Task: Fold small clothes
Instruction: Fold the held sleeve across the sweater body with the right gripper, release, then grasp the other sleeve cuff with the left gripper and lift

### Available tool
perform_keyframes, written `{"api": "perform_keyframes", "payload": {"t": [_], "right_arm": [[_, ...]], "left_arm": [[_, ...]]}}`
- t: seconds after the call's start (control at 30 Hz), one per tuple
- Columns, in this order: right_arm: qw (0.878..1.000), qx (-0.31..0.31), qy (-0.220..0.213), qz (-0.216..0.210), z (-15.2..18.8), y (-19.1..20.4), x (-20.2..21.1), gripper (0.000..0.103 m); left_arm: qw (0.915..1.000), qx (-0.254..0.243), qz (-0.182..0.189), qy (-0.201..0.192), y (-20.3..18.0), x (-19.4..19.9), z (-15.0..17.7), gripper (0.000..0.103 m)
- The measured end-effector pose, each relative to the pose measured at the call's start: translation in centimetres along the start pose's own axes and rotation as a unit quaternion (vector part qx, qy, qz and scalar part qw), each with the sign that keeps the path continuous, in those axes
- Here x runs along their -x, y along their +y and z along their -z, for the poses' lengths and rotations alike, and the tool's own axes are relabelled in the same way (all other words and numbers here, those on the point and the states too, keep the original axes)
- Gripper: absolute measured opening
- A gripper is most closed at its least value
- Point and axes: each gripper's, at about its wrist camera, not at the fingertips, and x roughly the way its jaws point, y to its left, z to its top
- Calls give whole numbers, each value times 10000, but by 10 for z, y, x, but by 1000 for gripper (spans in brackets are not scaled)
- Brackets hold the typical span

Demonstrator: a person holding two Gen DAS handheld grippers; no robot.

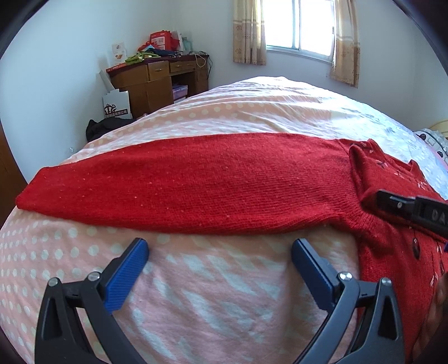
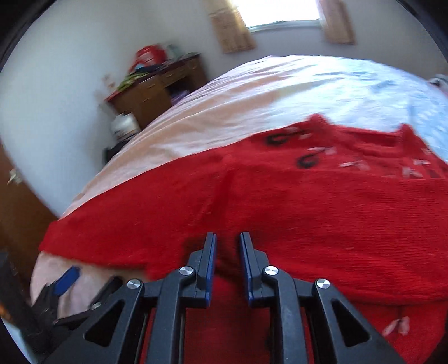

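Across the near part of a bed [image 1: 252,112] with a pink, white-dotted sheet lies a red knitted sweater [image 1: 224,182], one sleeve [image 1: 168,184] stretched out flat toward the left of the left wrist view and its body, trimmed with small pale stitches and dark buttons, running off to the right. Low over the bare sheet just in front of that sleeve hovers the left gripper [image 1: 219,249], its blue-padded fingers [image 1: 126,275] spread wide and released, with nothing between them. Over the sweater's body sits the right gripper [image 2: 227,246]; its fingers [image 2: 209,268] stand close together with a narrow gap, and only red knit shows through that gap, so I cannot tell whether they pinch the fabric, the picture being blurred. In the far corner, beyond the bed, a wooden desk [image 1: 156,81] piled with oddments stands against the wall, and a curtained window [image 1: 296,25] lets in bright light.
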Motion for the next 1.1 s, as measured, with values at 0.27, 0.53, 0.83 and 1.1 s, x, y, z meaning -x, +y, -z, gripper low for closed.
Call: {"api": "perform_keyframes", "payload": {"t": [0.27,0.53,0.83,1.1], "right_arm": [[9875,-11,-844,1331,14,-36,72,18],[9801,-296,-644,1852,30,-69,59,18],[9819,-488,-831,1630,36,-77,67,28],[9827,-505,-834,1574,38,-79,68,30]], "left_arm": [[10000,-16,-53,31,0,-1,0,103],[9996,-53,-60,267,-1,-2,-8,103],[9903,1285,-525,-65,95,30,-29,101],[9521,2881,-1021,93,218,1,-50,87]]}}
